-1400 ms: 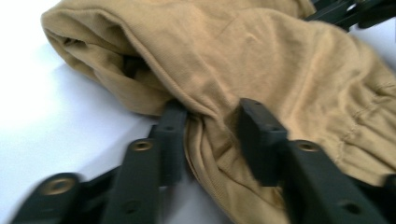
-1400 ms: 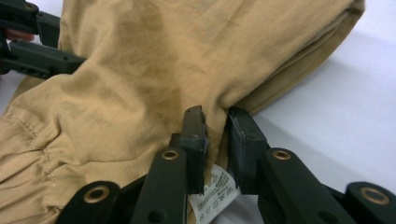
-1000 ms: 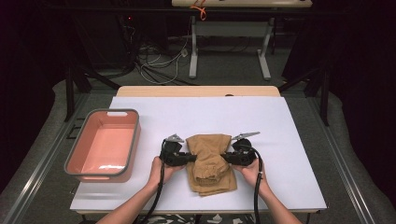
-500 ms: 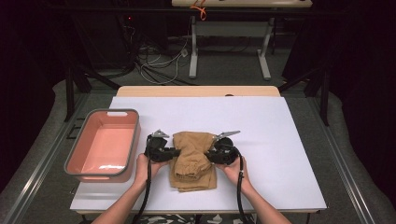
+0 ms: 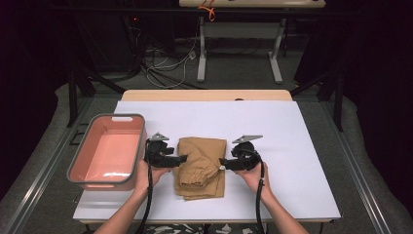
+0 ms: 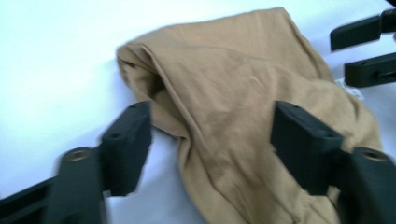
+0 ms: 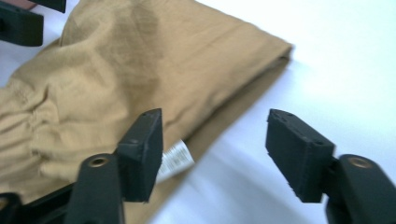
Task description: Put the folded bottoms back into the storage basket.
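Observation:
A folded tan garment (image 5: 202,165) with a gathered cuff lies on the white table cover (image 5: 292,136), near the front. My left gripper (image 5: 182,158) is at the garment's left edge and my right gripper (image 5: 223,163) at its right edge, pointing at each other. In the left gripper view the left gripper (image 6: 212,126) stands open, its jaws straddling a raised fold of the garment (image 6: 243,93). The right gripper (image 7: 215,140) is also open, beside the garment (image 7: 140,60) and just over a small white label (image 7: 175,159). Neither is closed on the cloth.
A pink bin with a grey rim (image 5: 109,153) sits empty at the table's left, close to my left hand. Bare white surface stretches to the right and behind the garment. Cables and table legs are on the floor beyond the far edge.
The garment slid left toward the bin with both grippers at its sides. Since then the right gripper has drawn back to the right, off the cloth edge.

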Tool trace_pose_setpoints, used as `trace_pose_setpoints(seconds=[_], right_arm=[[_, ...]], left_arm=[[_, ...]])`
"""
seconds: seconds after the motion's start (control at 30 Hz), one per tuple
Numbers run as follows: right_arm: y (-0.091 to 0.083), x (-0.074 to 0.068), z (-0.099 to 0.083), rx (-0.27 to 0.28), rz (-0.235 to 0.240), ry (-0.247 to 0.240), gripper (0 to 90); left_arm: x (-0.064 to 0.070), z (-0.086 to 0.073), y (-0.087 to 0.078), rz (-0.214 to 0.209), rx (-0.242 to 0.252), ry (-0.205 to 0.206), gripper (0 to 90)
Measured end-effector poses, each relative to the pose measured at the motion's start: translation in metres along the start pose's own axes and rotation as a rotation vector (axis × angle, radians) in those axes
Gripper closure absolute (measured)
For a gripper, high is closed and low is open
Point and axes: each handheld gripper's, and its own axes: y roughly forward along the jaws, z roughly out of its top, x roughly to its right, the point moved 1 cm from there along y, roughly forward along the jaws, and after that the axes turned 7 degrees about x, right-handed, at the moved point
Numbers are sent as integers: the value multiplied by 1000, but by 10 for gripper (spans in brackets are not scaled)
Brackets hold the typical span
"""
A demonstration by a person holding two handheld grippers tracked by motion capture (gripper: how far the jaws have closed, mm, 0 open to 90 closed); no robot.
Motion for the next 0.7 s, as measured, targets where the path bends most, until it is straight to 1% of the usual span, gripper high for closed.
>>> trace_pose_setpoints(seconds=[0.07, 0.1, 0.13, 0.2, 0.27, 0.3, 0.33, 0.37, 0.47, 0.57, 0.6, 0.63, 0.7], right_arm=[[-7, 3, -2, 5, -4, -11, 314], [-10, 5, -3, 7, 2, -18, 301], [-12, 6, -4, -1, 5, -17, 287], [-16, 9, -6, 1, 1, -27, 258], [-19, 10, -8, -6, -5, -38, 238], [-21, 11, -9, -14, -7, -49, 223], [-22, 11, -10, -12, -11, -51, 212], [-23, 12, -11, -9, -6, -51, 201], [-27, 15, -14, -15, -10, -64, 178], [-30, 17, -16, -9, -12, -64, 176], [-31, 17, -17, -10, -12, -58, 176], [-31, 18, -17, -13, -10, -62, 176], [-31, 19, -17, -7, -7, -59, 176]], left_arm=[[0, -1, 6, -13, -42, -7, 164], [0, -2, 8, -13, -53, -14, 159], [-1, -3, 11, -8, -82, -5, 151], [-2, -6, 17, -25, -123, -18, 99], [0, -8, 21, -22, -145, -9, 89], [1, -8, 21, -20, -147, 2, 75], [2, -7, 22, -19, -159, 18, 78], [4, -8, 23, -26, -161, 21, 88], [9, -8, 25, -18, -173, 46, 98], [15, -9, 27, -22, -168, 68, 176], [16, -9, 27, -18, -175, 87, 187], [18, -9, 27, -13, -170, 98, 214], [20, -10, 27, -12, -165, 109, 270]])
